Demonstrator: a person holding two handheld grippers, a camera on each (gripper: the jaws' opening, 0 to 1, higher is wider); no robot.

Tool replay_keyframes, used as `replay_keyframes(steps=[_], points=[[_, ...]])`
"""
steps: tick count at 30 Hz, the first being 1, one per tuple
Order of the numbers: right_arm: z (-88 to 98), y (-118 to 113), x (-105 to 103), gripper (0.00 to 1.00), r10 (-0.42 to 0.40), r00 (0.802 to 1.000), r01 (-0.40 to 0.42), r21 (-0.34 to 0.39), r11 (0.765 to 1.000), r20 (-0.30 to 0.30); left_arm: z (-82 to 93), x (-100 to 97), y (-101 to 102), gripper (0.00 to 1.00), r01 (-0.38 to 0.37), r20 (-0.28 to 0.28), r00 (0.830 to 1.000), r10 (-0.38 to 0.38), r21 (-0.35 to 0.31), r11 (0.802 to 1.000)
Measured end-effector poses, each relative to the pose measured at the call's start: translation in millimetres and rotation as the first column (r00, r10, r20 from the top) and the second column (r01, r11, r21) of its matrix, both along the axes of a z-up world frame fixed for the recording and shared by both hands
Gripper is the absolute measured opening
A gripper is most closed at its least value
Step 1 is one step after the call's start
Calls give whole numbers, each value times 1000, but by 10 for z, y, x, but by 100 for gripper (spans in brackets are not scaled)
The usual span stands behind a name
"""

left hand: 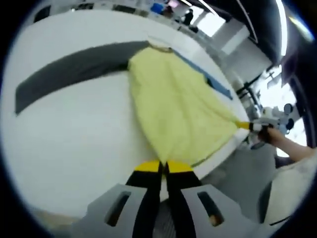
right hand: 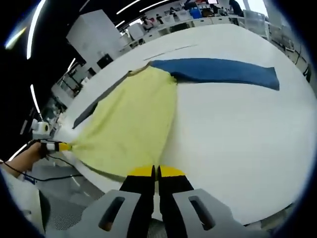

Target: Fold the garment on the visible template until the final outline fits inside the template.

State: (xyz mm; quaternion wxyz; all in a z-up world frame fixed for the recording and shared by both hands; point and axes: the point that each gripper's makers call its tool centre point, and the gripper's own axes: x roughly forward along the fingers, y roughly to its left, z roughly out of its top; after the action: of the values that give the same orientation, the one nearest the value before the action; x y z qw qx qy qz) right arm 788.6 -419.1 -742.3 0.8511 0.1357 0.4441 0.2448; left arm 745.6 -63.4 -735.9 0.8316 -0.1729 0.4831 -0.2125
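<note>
The yellow garment (left hand: 178,109) is pinched at both hem corners on the white table (left hand: 74,129); left gripper (left hand: 163,166) and right gripper (right hand: 156,171) are clamped on it.

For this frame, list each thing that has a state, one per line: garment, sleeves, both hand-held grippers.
Garment: yellow body spread on the white table, not yet folded.
Grey sleeve: stretched out flat.
Blue sleeve: stretched out flat.
Left hand-held gripper: shut on the garment's hem.
Right hand-held gripper: shut on the garment's hem.

The yellow garment (left hand: 178,109) covers most of the blue sleeve (left hand: 213,79); far-off shelves (right hand: 173,17) are blurred.
</note>
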Motion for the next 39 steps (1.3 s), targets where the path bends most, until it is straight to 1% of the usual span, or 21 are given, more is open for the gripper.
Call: replay_keyframes(steps=[3, 4, 5, 8, 10, 13, 17, 21, 24, 27, 32, 39], points=[[30, 14, -69, 2, 5, 999, -4, 35, 999, -38, 19, -39, -9, 0, 2, -16, 1000, -2, 1, 1000], [24, 35, -123, 2, 15, 998, -12, 47, 999, -62, 14, -77, -17, 0, 12, -29, 1000, -12, 8, 1000], [16, 40, -148, 2, 21, 997, -17, 47, 999, -68, -3, -122, -28, 0, 27, -41, 999, -26, 13, 1000], [-73, 59, -290, 2, 31, 993, -25, 52, 998, -114, -89, -236, -2, 0, 51, -79, 996, -47, 48, 998], [-165, 68, -397, 2, 27, 986, -19, 51, 999, -162, -172, -336, 4, 0, 63, -116, 992, -56, 58, 996], [-269, 85, -499, 2, 33, 980, -26, 38, 999, -196, -228, -412, 10, 0, 60, -141, 989, -52, 52, 997], [-313, 99, -573, 2, 33, 976, -27, 32, 999, -217, -265, -500, 29, 0, 72, -165, 984, -62, 58, 996], [-359, 100, -653, 2, 41, 966, -33, 33, 999, -257, -275, -533, 47, 0, 76, -178, 982, -64, 59, 995], [-374, 90, -679, 2, 51, 964, -48, 17, 999, -263, -304, -581, 20, 0, 95, -202, 976, -81, 57, 994], [-368, 95, -681, 2, 53, 964, -50, 16, 999, -261, -333, -599, 2, 0, 112, -204, 974, -95, 70, 991], [-387, 86, -689, 2, 49, 962, -47, 11, 999, -269, -360, -613, -4, 0, 107, -207, 974, -91, 69, 992], [-397, 94, -728, 2, 59, 956, -60, 7, 998, -289, -359, -621, 37, 0, 95, -206, 975, -79, 72, 993]])
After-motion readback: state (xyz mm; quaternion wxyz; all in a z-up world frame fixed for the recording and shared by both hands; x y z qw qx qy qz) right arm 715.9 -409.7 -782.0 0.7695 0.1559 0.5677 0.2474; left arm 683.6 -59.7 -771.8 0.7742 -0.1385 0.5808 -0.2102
